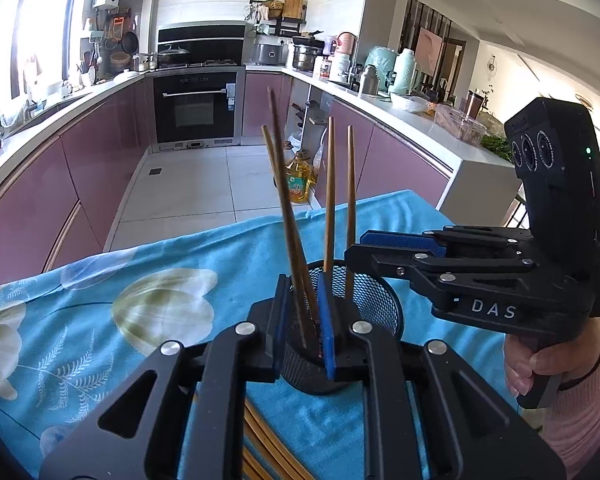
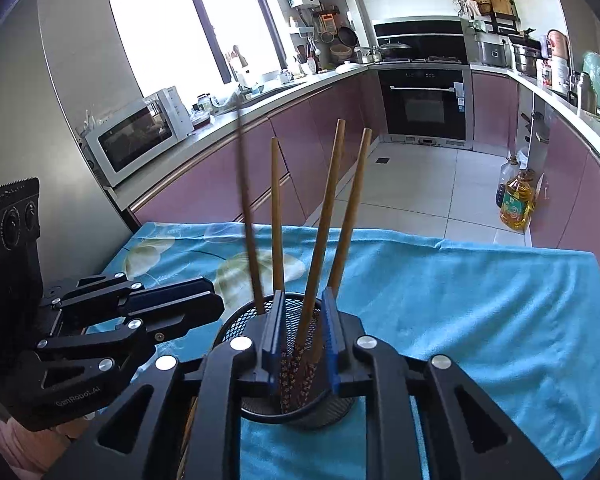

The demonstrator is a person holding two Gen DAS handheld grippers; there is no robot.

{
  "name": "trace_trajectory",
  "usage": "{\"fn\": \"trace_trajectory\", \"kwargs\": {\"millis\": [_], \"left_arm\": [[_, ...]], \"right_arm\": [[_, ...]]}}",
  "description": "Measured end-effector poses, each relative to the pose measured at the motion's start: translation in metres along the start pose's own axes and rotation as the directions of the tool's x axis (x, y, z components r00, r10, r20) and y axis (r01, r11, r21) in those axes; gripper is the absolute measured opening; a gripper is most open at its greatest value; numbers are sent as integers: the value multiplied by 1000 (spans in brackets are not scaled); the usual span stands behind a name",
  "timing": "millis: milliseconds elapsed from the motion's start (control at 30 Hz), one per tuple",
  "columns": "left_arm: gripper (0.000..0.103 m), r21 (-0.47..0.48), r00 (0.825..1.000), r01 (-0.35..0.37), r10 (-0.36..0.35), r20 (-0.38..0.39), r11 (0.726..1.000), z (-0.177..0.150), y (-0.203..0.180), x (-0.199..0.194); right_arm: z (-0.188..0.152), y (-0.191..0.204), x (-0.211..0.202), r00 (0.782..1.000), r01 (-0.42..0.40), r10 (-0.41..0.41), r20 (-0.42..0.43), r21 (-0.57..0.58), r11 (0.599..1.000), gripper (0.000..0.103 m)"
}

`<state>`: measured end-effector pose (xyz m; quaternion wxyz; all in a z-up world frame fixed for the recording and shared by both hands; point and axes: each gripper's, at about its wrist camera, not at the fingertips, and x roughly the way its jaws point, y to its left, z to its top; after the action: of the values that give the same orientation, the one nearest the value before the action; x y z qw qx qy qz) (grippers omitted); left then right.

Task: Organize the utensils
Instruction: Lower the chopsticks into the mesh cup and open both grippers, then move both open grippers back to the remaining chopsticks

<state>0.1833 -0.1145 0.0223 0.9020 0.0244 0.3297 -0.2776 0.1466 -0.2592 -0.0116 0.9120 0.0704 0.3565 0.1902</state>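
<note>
A black mesh cup (image 1: 364,300) stands on the blue flowered cloth (image 1: 140,280) and holds several wooden chopsticks (image 1: 330,192), upright and leaning. One chopstick (image 1: 284,184) looks blurred, as if moving. My left gripper (image 1: 304,320) is open just above the cup's near rim, chopsticks between its blue pads, which do not press them. My right gripper (image 2: 300,336) is open over the same cup (image 2: 256,320), with two chopsticks (image 2: 328,216) between its pads. It also shows at the right of the left wrist view (image 1: 360,246). More chopsticks (image 1: 268,448) lie on the cloth under my left gripper.
The cloth-covered table (image 2: 480,300) stands in a kitchen with pink cabinets. An oil bottle (image 2: 516,200) is on the floor beyond the table's far edge. A microwave (image 2: 136,136) sits on the left counter. An oven (image 1: 198,108) is at the back.
</note>
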Motion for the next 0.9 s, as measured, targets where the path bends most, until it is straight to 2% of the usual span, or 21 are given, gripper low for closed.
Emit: {"fn": "trace_trajectory", "kwargs": {"millis": [133, 267, 533, 700, 900], "left_arm": [[15, -26, 1000, -2, 3, 23, 1000, -6, 6, -10], [24, -28, 998, -27, 28, 62, 999, -15, 10, -29], [35, -32, 989, -82, 85, 117, 996, -45, 25, -71], [39, -52, 988, -139, 142, 61, 989, -81, 36, -73], [40, -73, 988, -141, 136, -77, 987, -131, 47, -56]], "right_arm": [[-3, 3, -6, 1000, -7, 7, 17, -7, 1000, 27], [-9, 11, -17, 999, -19, 20, 39, -26, 999, 29], [-29, 47, -45, 994, -71, 82, 68, -155, 985, 45], [-55, 66, -27, 992, -123, 120, -25, -184, 975, 46], [-92, 74, 14, 978, -150, 126, -164, -147, 978, 46]]}}
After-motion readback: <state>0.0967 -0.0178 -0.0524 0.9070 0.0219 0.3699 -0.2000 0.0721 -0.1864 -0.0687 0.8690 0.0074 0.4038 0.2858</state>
